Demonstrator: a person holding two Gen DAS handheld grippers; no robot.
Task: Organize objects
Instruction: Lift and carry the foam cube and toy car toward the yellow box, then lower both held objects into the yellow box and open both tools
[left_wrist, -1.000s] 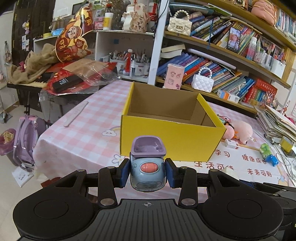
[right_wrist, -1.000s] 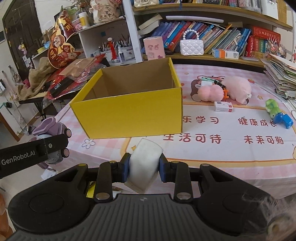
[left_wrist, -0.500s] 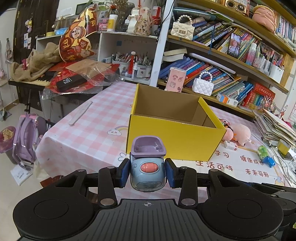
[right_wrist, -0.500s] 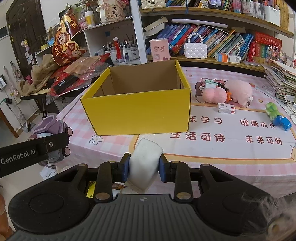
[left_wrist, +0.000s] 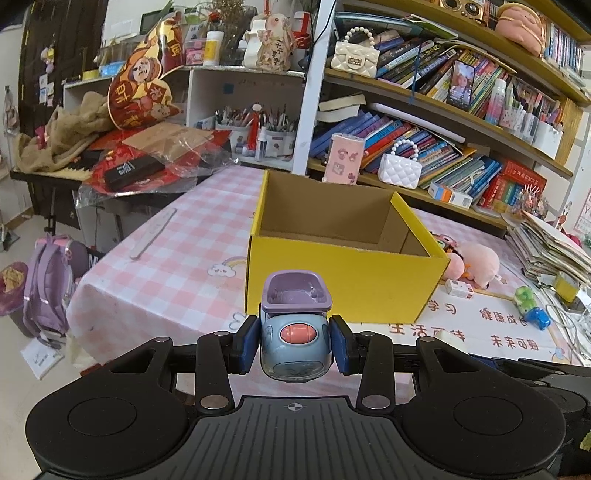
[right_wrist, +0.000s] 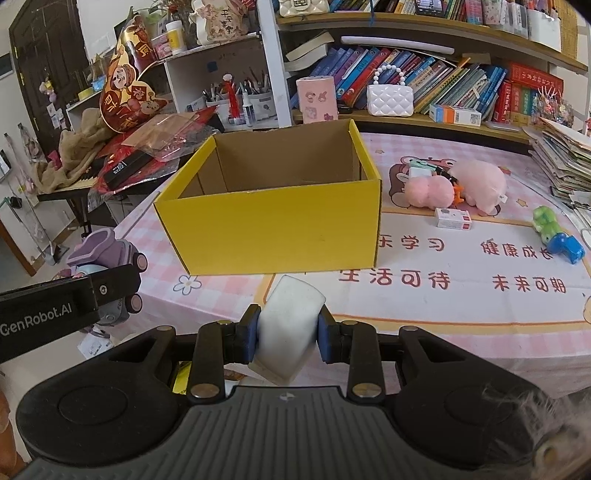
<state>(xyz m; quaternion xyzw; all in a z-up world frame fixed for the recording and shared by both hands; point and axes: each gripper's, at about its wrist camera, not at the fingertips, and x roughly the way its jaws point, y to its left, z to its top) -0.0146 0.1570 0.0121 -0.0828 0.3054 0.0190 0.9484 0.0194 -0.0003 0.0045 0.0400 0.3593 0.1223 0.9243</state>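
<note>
2 loads clamped: left gripper (left_wrist: 294, 345) pinching rigid, light plastic toy truck (left_wrist: 294, 326) at cab sides, right gripper (right_wrist: 284, 334) squeezing soft white sponge block (right_wrist: 286, 328) mid-body, yellow box (right_wrist: 271, 225) ahead.

The left claw (left_wrist: 294, 345) is built of matte black plastic: 2 round, disc-topped housings flank a ribbed dark grey centre plate with a small white crosshair mark, and 2 black linkage bars, each with silver screw heads at its ends, reach forward to fingers faced with blue pads (left_wrist: 248, 345). The right claw (right_wrist: 285, 334) has the same black body, ribbed plate, silver screws and blue pads (right_wrist: 251, 335). In the right wrist view, the side of the left claw appears as a black bar printed with "GenRobot.AI" in white and set with small screws.
</note>
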